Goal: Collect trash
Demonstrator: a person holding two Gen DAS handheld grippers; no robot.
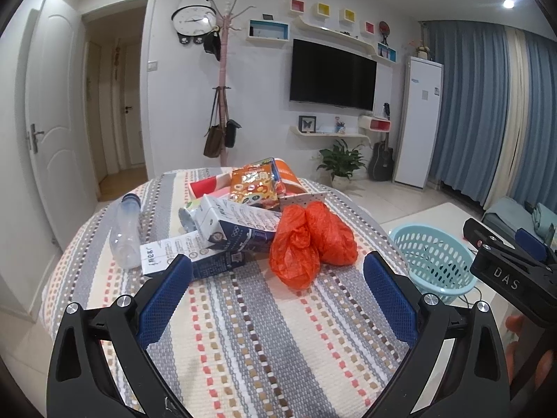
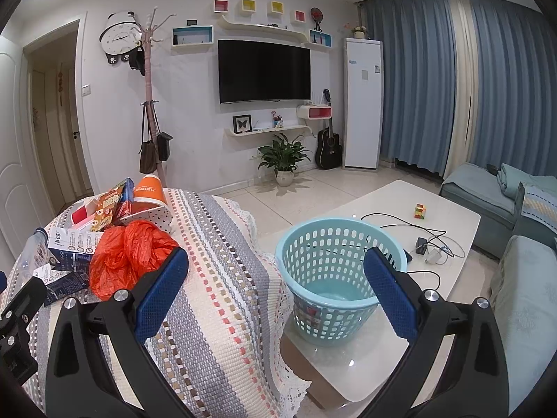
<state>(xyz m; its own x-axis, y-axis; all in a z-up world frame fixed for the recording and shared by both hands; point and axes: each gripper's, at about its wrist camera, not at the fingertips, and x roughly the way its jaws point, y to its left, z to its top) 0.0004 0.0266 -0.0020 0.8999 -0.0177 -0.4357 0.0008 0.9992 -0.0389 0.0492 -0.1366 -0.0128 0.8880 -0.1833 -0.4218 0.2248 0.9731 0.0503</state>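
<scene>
Ahead, orange bag just beyond left tool (both tools agape, empty).

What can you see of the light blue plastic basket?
The light blue plastic basket is round, tapering downward, its wall pierced by rows of oval holes below a solid rim. It stands upright and looks empty on the glossy white low table, beside the striped woven cloth. Neither gripper touches it; the open right gripper frames it from above.
</scene>
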